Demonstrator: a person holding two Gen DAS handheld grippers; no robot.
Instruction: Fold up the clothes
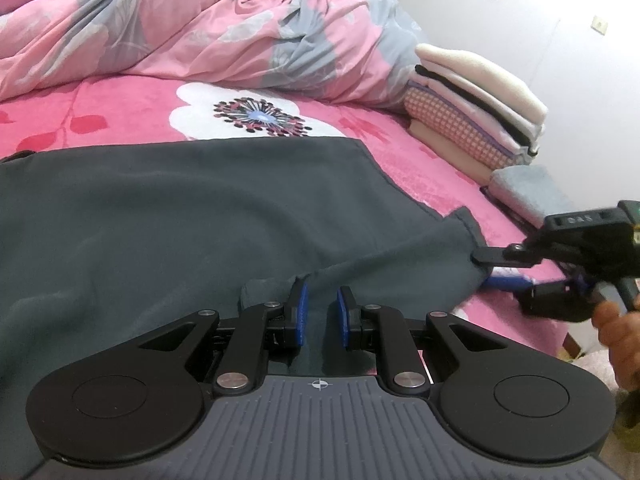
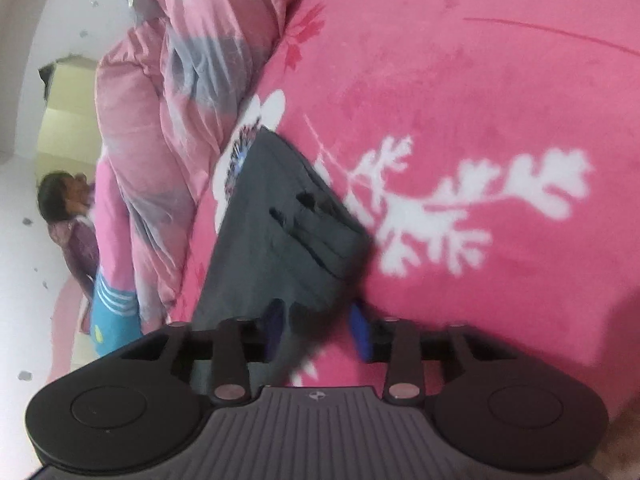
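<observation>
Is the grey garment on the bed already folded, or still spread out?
Mostly spread: the grey garment lies flat on the pink blanket; only its near edge is lifted.

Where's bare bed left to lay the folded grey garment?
Free: the pink blanket strip between the grey garment and the quilt, around the white flower print. Crowded: the right edge, where the folded stack and a grey-blue towel sit, with the right gripper at the garment's corner.

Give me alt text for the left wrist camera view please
The left gripper straddles the near edge of a dark grey garment on a pink bed, while the right gripper holds its corner. Folded clothes are stacked behind.
</observation>
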